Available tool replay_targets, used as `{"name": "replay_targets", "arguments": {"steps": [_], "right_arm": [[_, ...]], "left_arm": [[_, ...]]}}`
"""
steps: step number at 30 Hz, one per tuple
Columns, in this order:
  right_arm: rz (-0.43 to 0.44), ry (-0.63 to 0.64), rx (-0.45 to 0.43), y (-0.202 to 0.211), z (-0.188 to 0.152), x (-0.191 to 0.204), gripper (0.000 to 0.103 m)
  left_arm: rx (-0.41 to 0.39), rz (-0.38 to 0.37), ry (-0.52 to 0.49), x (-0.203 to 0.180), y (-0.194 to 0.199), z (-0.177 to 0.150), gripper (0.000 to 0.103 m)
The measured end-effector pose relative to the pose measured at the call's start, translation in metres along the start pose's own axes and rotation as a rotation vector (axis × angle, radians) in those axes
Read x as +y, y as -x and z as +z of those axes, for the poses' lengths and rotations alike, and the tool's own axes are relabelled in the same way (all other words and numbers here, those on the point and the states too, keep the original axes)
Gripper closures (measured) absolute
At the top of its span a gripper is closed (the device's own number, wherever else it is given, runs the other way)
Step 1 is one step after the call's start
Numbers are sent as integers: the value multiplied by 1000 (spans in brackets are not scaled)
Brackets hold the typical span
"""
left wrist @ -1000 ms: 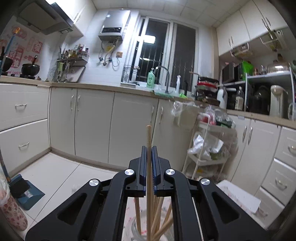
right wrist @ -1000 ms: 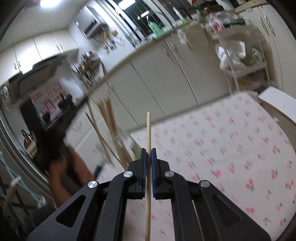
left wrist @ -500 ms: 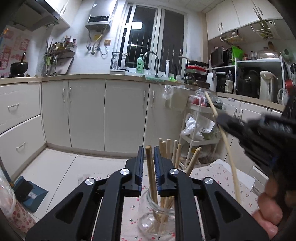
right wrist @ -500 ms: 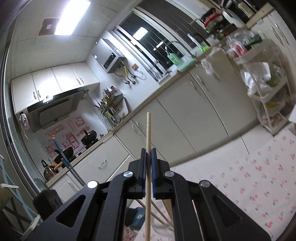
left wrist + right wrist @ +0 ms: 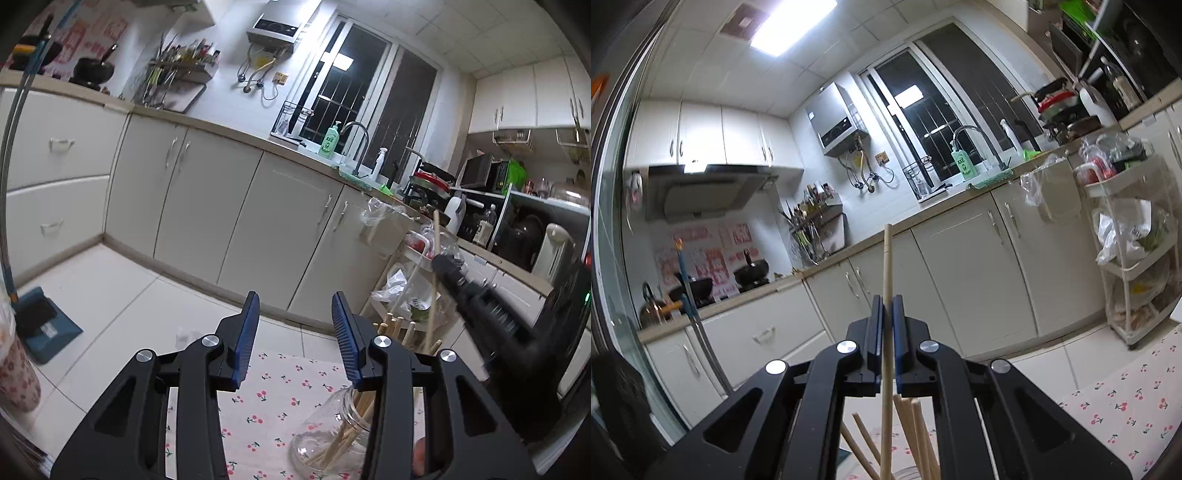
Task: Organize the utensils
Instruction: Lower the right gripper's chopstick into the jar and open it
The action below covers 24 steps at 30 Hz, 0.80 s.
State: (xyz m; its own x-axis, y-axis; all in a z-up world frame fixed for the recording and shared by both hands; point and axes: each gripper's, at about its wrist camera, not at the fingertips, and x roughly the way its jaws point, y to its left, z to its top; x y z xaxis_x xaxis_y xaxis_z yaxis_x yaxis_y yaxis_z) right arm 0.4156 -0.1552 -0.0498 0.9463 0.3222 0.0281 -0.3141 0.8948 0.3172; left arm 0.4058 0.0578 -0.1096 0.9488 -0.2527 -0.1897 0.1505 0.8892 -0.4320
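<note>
Two claws: left claw (image 5: 294,334) gapes empty beside glass jar (image 5: 325,439); right claw (image 5: 885,325) clamps chopstick (image 5: 886,280) upright

My left tongs (image 5: 294,328) stand wide apart with nothing between them, and the cherry-print table (image 5: 280,398) ahead of them lies bare. To their right the glass jar (image 5: 325,439), bristling with chopsticks (image 5: 391,326), blocks the way. My right tongs (image 5: 443,264) hang above it, their chopstick (image 5: 886,295) crowding the jar's mouth.

Glass jar (image 5: 325,439) base cut off by frame edge; right hand-held gripper (image 5: 448,267) blurred.
</note>
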Motion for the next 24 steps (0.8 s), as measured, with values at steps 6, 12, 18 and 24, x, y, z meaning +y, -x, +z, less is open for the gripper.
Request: {"name": "replay_targets", "arguments": {"steps": [6,12,18,24], "right_arm": [[-32,123,-11,0,-20,14,97],[-48,140,31,-4,-32,7,97],[-67,161,103,5,-47,7,97],[-82,167,182,19,-52,8,89]], "left_arm": [[2,-15,11,2,1,-1,64],[7,-11,7,2,0,-2,63],[7,18,-3,0,-1,-3,51],[22,46,-14,-6,7,-2,42]]}}
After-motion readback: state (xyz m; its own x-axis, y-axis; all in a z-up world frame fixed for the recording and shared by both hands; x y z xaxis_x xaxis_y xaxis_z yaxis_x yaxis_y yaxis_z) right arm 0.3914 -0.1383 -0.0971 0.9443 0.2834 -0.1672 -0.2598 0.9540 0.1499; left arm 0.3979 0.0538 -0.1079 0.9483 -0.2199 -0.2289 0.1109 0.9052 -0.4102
